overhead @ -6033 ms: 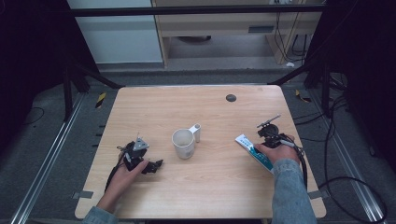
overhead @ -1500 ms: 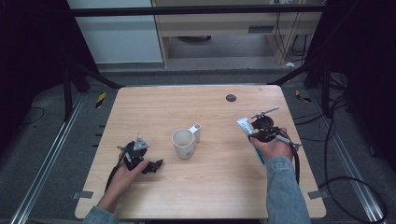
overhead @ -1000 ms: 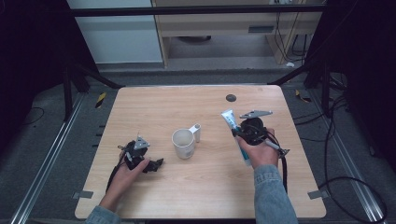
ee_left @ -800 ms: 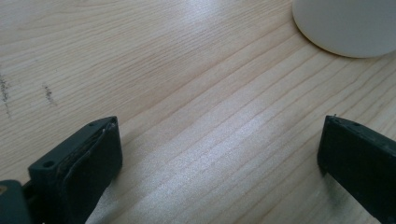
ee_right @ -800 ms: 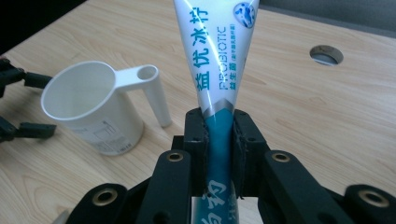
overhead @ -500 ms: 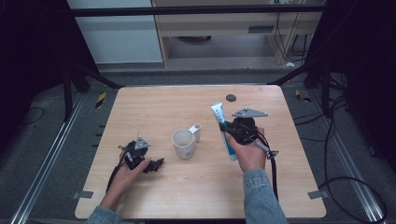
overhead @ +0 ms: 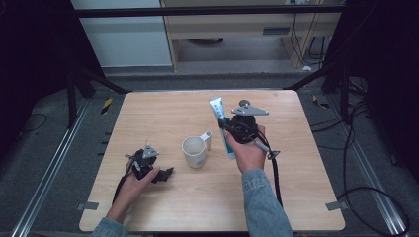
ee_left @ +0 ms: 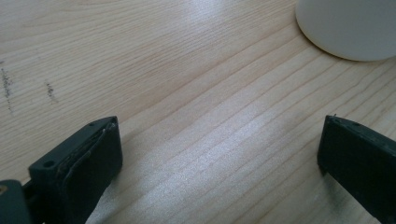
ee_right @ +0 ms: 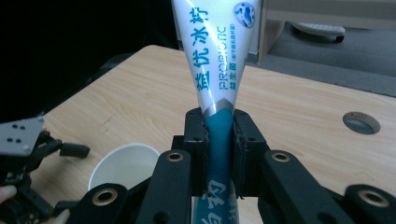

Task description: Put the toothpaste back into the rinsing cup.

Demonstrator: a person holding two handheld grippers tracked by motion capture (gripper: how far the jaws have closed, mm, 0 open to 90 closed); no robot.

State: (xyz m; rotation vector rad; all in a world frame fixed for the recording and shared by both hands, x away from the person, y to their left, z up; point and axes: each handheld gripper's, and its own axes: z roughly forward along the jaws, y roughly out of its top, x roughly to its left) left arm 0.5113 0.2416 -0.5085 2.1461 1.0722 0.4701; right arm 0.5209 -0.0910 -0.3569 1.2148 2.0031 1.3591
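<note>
Right tool (ee_right: 219, 140): jaws clamped on toothpaste tube (overhead: 221, 126), held above the counter (overhead: 163, 108) just right of the white mug (overhead: 194, 151). Left tool (ee_left: 219, 154): jaws wide apart, nothing between them, resting near front-left edge. Counter's far half bare; round hole (ee_right: 361, 122) near far edge.

Toothpaste tube (ee_right: 219, 70): white with teal lettering, teal lower body, blue-and-white round emblem. Mug (overhead: 194, 151): plain cream-white. Table (overhead: 163, 113): pale wood grain; both grippers (ee_right: 219, 154) (overhead: 150, 170) black, each with a grey plate.
</note>
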